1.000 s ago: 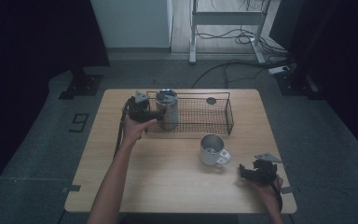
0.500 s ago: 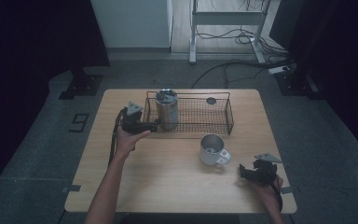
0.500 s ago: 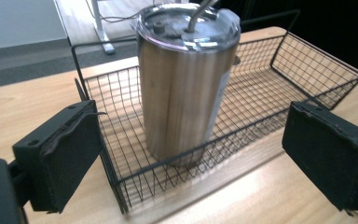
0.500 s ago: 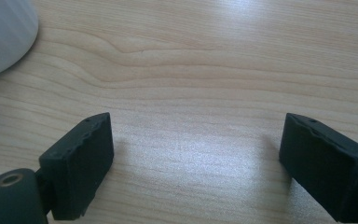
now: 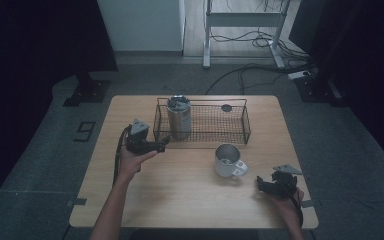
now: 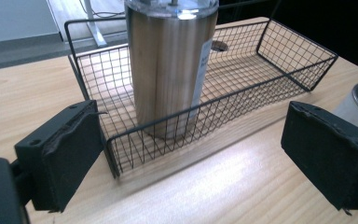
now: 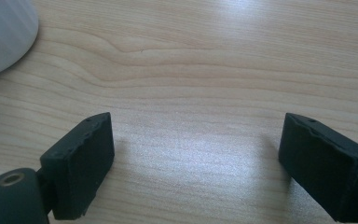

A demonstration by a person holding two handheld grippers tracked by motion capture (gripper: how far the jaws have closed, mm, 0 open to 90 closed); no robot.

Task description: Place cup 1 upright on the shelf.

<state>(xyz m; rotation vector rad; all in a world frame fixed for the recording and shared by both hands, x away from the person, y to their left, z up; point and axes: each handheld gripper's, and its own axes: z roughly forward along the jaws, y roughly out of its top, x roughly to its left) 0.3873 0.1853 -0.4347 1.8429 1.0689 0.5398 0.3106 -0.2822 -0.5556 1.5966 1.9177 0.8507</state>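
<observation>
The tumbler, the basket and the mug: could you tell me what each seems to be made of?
Tumbler: apparently brushed stainless steel, judging by its soft vertical sheen, with a clear lid.
Basket: thin black wire grid, probably coated steel, matte.
Mug: white outside with a grey metallic-looking inside; perhaps enamelled or coated metal, though ceramic cannot be excluded.

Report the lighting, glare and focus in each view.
High view: dim, surroundings near black, the table evenly lit. Left gripper view: bright glare on the tumbler lid and on the wood by the basket; sharp. Right gripper view: soft sheen on the wood, the mug washed out.
</observation>
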